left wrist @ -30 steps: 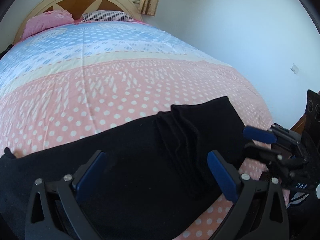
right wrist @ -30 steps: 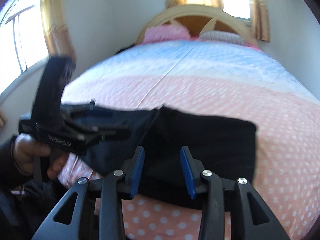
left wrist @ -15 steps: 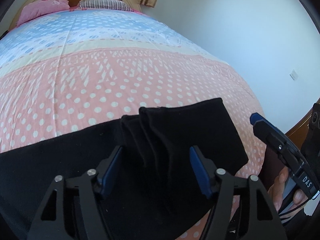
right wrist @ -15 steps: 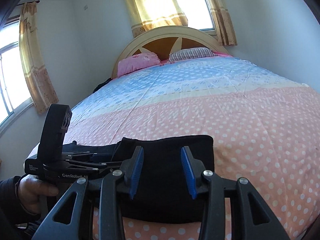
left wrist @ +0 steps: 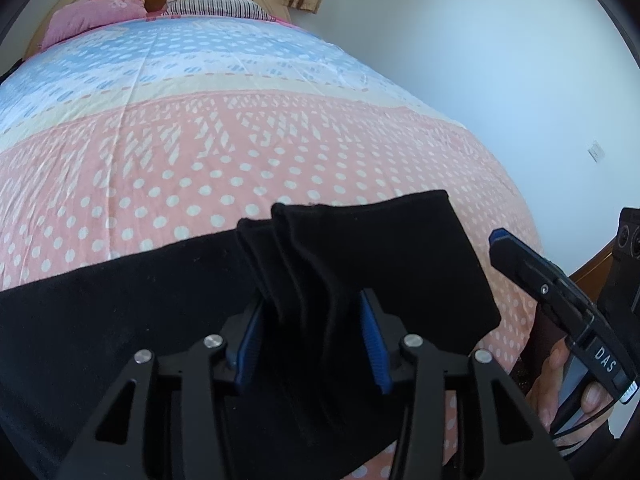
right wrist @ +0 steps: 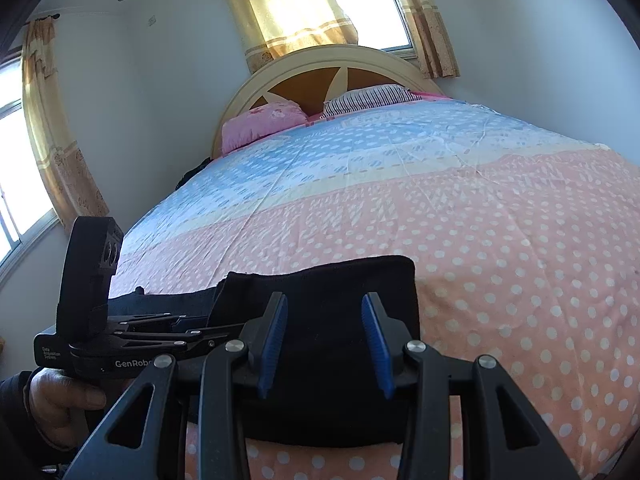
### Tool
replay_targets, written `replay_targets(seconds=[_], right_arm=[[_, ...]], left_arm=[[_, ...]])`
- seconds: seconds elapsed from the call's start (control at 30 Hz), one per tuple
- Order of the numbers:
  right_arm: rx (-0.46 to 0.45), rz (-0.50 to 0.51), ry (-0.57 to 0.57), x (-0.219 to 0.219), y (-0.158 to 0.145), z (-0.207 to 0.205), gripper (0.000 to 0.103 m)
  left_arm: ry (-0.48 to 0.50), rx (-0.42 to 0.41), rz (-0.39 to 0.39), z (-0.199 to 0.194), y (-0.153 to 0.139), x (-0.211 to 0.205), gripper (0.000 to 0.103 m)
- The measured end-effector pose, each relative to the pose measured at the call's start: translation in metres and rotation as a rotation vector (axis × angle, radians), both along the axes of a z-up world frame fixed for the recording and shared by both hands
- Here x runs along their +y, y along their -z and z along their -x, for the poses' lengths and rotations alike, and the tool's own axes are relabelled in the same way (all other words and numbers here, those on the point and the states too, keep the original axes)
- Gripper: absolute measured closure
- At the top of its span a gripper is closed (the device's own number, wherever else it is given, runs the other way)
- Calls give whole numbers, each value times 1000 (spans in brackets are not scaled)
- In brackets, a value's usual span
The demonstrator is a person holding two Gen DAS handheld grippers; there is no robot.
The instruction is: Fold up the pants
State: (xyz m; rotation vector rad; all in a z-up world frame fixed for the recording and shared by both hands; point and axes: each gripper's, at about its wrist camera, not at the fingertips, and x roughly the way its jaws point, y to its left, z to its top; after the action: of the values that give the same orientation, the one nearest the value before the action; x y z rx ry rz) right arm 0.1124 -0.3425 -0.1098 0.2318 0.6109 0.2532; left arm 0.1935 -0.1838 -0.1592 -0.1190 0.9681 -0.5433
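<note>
Black pants [left wrist: 120, 312] lie across the near edge of the bed, with one end folded back into a stacked flap [left wrist: 380, 248]. My left gripper [left wrist: 312, 340] has its jaws closed in around the ridged folds of this flap; the cloth fills the gap between the blue pads. In the right wrist view the pants [right wrist: 328, 280] lie under my right gripper [right wrist: 324, 340], which is partly open with nothing between its pads, just above the cloth. The left gripper's body [right wrist: 120, 336] shows at its left.
The bed's quilt [left wrist: 240, 128] is pink dotted near me and blue farther off. Pillows [right wrist: 264, 124] and a round headboard [right wrist: 320, 76] are at the far end. A wall [left wrist: 480, 60] runs along the right, curtained windows [right wrist: 288, 4] behind.
My left gripper has moved right along the pants to the folded flap and narrowed from wide open onto it. My right gripper has tilted up and stayed at the same opening.
</note>
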Motion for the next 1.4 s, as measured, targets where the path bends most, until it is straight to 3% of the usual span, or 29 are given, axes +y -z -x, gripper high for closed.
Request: replay_targets(seconds=[0.03, 0.07, 0.37, 0.57, 0.73, 1.03, 1.27, 1.4], right_arm=[[-3, 0, 0, 0, 0, 0, 62], [-8, 0, 0, 0, 0, 1, 62], [-70, -48, 59, -17, -4, 7, 62], [-70, -35, 39, -12, -4, 7, 62], [-85, -14, 2, -2, -5, 8, 61], [-98, 3, -72, 12, -4, 11, 61], [-110, 51, -176, 36, -2, 16, 61], [-120, 60, -305, 60, -2, 26, 61]], left_arm=[[4, -10, -8, 1, -1, -1, 62], [16, -20, -12, 1, -3, -1, 94], [24, 5, 133, 6, -38, 29, 93], [-55, 79, 256, 8, -55, 80, 94], [-139, 111, 290, 13, -55, 126, 94], [-256, 125, 282, 21, -41, 188, 94], [-279, 105, 137, 28, -20, 196, 94], [-303, 104, 89, 27, -3, 199, 94]])
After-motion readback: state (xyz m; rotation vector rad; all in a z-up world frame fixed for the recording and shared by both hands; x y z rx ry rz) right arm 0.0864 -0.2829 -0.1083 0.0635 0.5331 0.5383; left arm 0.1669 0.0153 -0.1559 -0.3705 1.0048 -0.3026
